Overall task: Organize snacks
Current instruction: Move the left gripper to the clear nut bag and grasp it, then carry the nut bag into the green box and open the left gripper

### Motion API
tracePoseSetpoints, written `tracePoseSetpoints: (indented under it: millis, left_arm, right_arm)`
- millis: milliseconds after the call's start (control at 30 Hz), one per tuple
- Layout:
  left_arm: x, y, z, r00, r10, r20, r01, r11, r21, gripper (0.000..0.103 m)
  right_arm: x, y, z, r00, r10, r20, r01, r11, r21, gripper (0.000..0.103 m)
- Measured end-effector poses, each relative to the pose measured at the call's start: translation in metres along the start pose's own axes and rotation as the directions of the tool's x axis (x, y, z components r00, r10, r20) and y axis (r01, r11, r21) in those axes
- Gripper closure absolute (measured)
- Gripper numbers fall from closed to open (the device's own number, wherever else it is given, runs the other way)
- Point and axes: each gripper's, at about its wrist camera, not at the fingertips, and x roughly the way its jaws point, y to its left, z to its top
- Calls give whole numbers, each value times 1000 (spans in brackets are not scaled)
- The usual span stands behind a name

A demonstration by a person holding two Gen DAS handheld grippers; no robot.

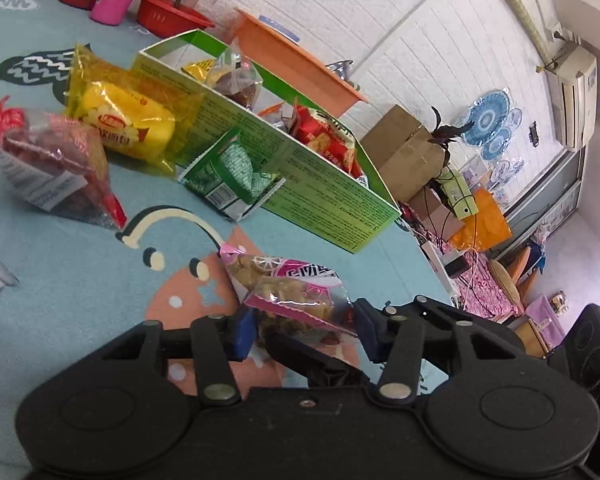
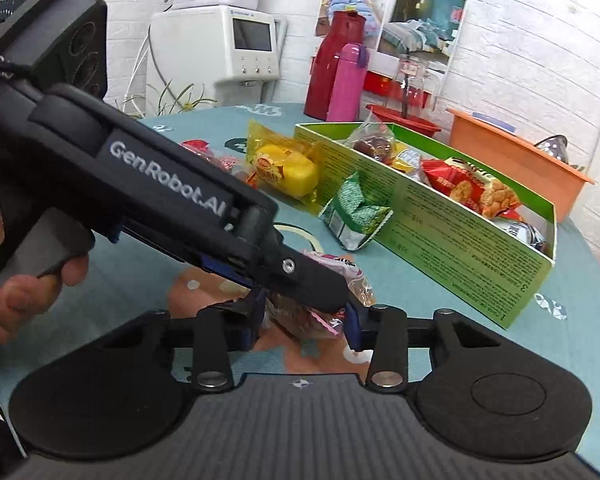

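A pink snack packet [image 1: 292, 292] lies on the blue patterned tablecloth [image 1: 60, 248], between the blue pads of my left gripper [image 1: 300, 330], which is closed around its near end. My right gripper [image 2: 304, 322] also grips the same packet [image 2: 320, 320] from the other side; the left gripper's black body [image 2: 160, 184] crosses that view above it. A green box [image 1: 300, 184] holds several snacks, including a red cracker packet [image 2: 472, 192]. Outside the box lie a yellow packet [image 1: 124, 120], a green packet [image 1: 232, 176] and a red date packet [image 1: 52, 160].
A red thermos [image 2: 332, 68], a pink bottle [image 2: 350, 80], a red basket [image 1: 168, 14] and an orange tray [image 1: 296, 60] stand at the table's far side. The table edge [image 1: 428, 256] drops to cartons and clutter on the floor.
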Motion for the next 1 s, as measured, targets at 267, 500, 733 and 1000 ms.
tracePoseSetpoints:
  millis: [267, 500, 733, 1000]
  left_arm:
    - [-17, -23, 26, 996, -34, 81, 27, 996, 83, 51]
    - [-17, -45, 70, 985, -53, 167, 20, 981, 192, 51]
    - [12, -39, 120, 980, -70, 188, 27, 975, 222, 51]
    - [37, -21, 150, 977, -77, 199, 26, 969, 246, 50]
  right_arm:
    - [-16, -6, 22, 993, -47, 108, 50, 999, -22, 39]
    - [-12, -29, 55, 967, -109, 232, 110, 994, 8, 40]
    - [16, -60, 81, 940, -174, 294, 164, 985, 58, 40]
    - [42, -78, 87, 924, -198, 328, 187, 980, 64, 40]
